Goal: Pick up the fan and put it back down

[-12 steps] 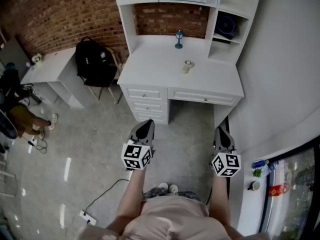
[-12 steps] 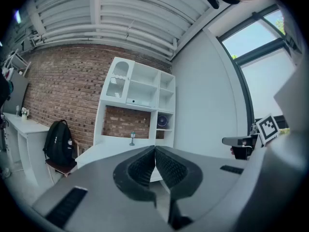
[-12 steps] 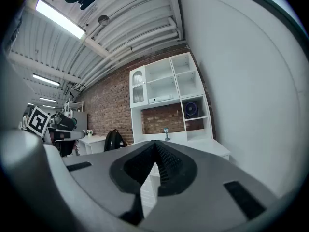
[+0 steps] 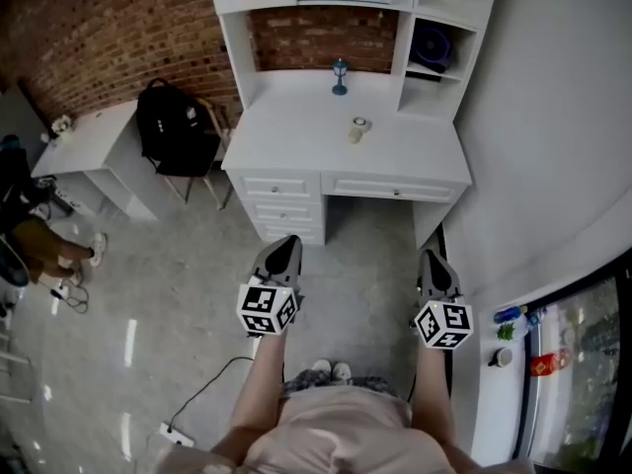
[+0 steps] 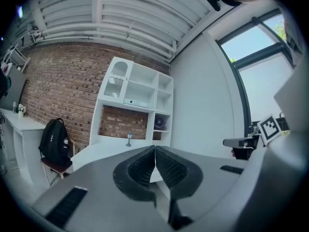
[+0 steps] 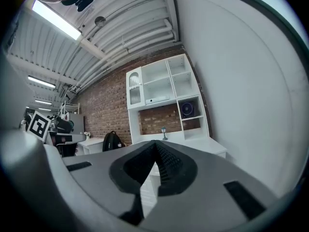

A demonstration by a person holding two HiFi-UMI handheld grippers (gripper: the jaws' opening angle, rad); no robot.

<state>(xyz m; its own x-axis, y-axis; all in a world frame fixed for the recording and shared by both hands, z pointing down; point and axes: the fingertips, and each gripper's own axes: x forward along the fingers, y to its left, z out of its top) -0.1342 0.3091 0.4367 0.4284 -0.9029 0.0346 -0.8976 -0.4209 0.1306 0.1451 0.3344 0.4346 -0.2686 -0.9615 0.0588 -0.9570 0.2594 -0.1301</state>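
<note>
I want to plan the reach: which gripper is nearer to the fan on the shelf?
Right. In the head view the right gripper is almost in line with the fan; the left gripper is off to its left. Both stay short of the desk.

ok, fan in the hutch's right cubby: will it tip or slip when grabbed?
Probably light: the fan looks small, fitting inside one cubby. Likely rigid; its round front may offer few flat faces to pinch. Base too small to judge, so tipping is unclear.
</note>
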